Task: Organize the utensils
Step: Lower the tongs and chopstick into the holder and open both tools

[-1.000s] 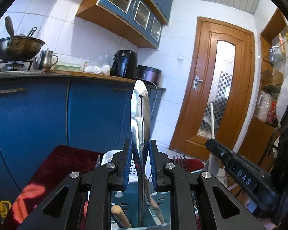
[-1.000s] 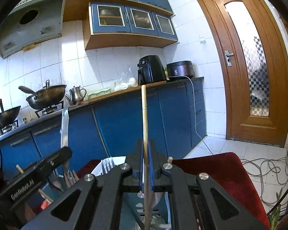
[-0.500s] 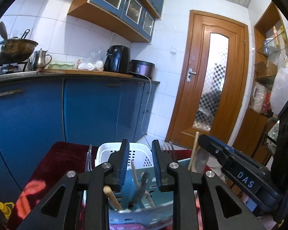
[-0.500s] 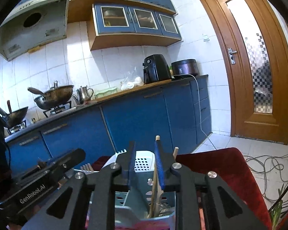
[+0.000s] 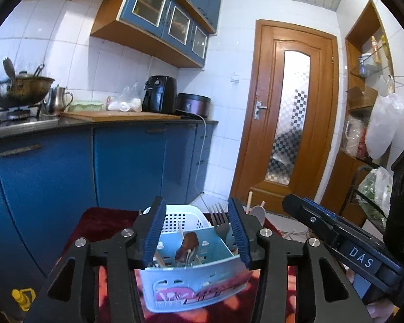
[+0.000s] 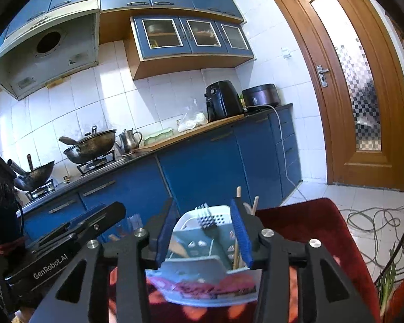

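Though unseen leftward, range hood (image 6: 44,51) rightward.

We've got a white-tiled kitchen wall (image 6: 115,99) here, with glossy blue base cabinets (image 5: 126,161) under a dark countertop (image 5: 40,126). Blue glass-front wall cupboards (image 6: 191,36) hang in a wooden frame, next to a grey range hood (image 6: 48,53). On the right there's a varnished wooden door (image 5: 291,113) with a frosted checkered pane, bright with daylight. The floor is pale tile (image 6: 363,196) with loose cables (image 6: 374,218) lying across it. Wooden open shelves (image 5: 369,86) sit beside the door.
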A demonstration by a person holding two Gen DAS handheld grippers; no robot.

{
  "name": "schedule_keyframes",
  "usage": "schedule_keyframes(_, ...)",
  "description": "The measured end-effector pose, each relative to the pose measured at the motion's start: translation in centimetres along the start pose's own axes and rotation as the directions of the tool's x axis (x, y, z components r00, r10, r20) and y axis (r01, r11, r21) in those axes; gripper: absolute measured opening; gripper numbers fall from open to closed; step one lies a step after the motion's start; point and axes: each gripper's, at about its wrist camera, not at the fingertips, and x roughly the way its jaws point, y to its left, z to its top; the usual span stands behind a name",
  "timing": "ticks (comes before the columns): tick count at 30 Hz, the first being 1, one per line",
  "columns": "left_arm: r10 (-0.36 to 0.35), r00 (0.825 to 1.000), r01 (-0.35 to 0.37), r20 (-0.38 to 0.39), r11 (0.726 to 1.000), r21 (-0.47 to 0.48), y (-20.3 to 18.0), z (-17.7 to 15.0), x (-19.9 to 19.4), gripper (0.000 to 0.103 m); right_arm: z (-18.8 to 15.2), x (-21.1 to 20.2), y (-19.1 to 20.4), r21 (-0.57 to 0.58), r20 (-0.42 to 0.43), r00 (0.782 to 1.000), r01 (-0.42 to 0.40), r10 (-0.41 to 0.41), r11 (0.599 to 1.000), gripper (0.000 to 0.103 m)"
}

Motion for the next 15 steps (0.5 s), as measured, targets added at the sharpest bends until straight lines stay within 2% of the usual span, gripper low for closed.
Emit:
schedule_keyframes(6,0.031,0.999,-0.031,-0.014,0.999,0.009,0.2,0.3,-3.4,0.058,-0.7,-2.2,1.5,0.011,-0.032,0.999,-0.02,0.021,1.0,0.054)
schedule_keyframes(11,0.061,0.997,-0.062,-0.052,0.998,-0.012,1.2,0.0,-6.0,0.06,-1.5,-4.2,3.1,-0.009,-0.054,0.998,-0.03,0.03,1.0,0.057)
schedule_keyframes(15,0.079,0.994,-0.081,-0.074,0.997,-0.019,1.8,-0.4,-7.7,0.06,-2.3,-5.7,4.5,-0.032,-0.057,0.998,-0.031,0.029,0.999,0.065)
